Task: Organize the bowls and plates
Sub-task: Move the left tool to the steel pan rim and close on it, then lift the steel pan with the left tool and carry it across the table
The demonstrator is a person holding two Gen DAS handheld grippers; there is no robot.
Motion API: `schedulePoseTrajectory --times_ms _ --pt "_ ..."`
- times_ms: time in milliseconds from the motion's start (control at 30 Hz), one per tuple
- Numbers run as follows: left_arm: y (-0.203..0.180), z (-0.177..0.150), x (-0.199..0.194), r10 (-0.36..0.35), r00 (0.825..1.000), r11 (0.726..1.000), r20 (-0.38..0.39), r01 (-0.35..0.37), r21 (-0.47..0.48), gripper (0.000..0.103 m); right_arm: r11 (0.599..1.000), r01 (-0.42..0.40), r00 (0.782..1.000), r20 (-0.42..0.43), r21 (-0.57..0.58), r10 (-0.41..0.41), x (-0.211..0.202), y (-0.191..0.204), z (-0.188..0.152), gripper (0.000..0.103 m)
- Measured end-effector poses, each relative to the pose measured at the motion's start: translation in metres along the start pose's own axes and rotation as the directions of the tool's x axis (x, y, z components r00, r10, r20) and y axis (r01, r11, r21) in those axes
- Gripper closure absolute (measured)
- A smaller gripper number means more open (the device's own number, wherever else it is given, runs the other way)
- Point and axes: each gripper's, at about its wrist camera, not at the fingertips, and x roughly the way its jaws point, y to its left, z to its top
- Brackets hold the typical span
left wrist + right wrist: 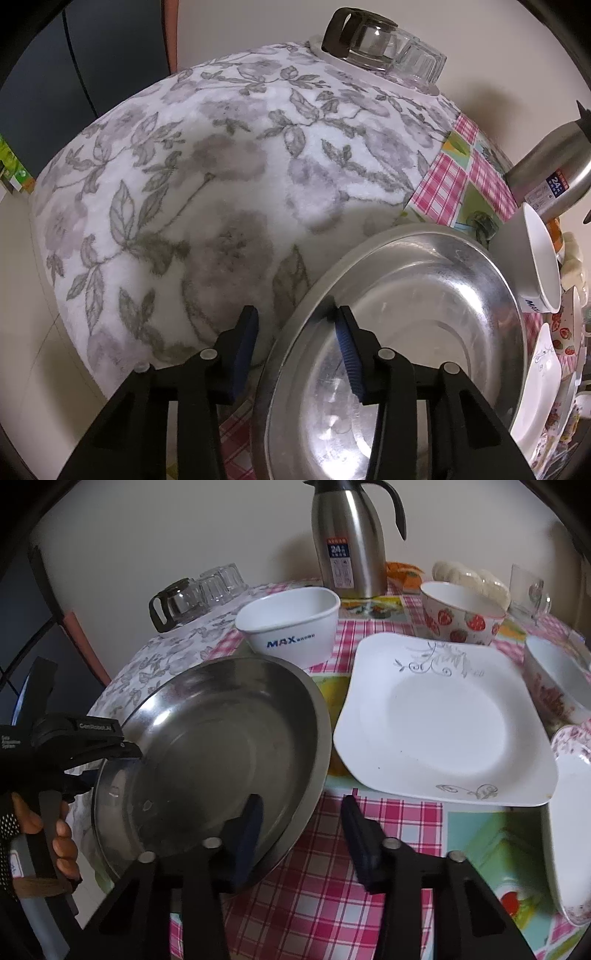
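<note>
A round steel dish [406,314] [221,738] lies half on the floral towel [184,184] and half on the checked tablecloth [332,886]. My left gripper [295,339] straddles its left rim, one pad inside and one outside, with gaps on both sides. My right gripper [304,823] straddles the near right rim the same way, and its pads are clear of the metal. To the right lies a white square plate [443,720]. Behind are a white MAX bowl [291,624] [543,258] and a strawberry bowl [461,613].
A steel thermos jug [347,535] [554,166] stands at the back. A glass pot with upturned glasses [192,598] [369,40] sits on the towel's far corner. More patterned bowls [554,679] crowd the right edge. A person's hand [55,830] holds the left gripper's handle.
</note>
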Motion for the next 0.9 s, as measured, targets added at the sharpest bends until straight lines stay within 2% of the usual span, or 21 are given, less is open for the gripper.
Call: schedulePoseTrajectory --times_ms 100,233,300,633,900 --pt "0.000 0.001 0.001 -0.009 1.000 1.000 0.004 0.009 -0.008 0.057 0.999 -0.031 1.000 -0.002 0.013 0.031 0.004 -0.001 0.001 0.070" --pt "0.002 0.001 0.000 -0.018 1.000 1.000 0.009 0.018 -0.018 0.058 0.999 -0.031 1.000 0.003 -0.013 0.031 0.005 0.004 0.001 0.077" --pt "0.003 0.001 -0.001 -0.023 1.000 0.999 0.013 0.024 -0.021 0.064 0.999 -0.025 1.000 0.008 -0.037 0.026 0.003 0.009 0.001 0.080" --pt "0.010 0.000 -0.008 -0.021 1.000 0.999 -0.003 0.021 -0.036 0.065 0.994 -0.016 0.998 0.055 -0.112 0.022 -0.010 0.020 0.004 0.080" --pt "0.008 0.002 -0.034 -0.034 0.998 0.999 0.049 0.035 -0.024 0.065 0.991 -0.033 0.993 0.108 -0.133 0.047 -0.029 0.022 0.008 0.080"
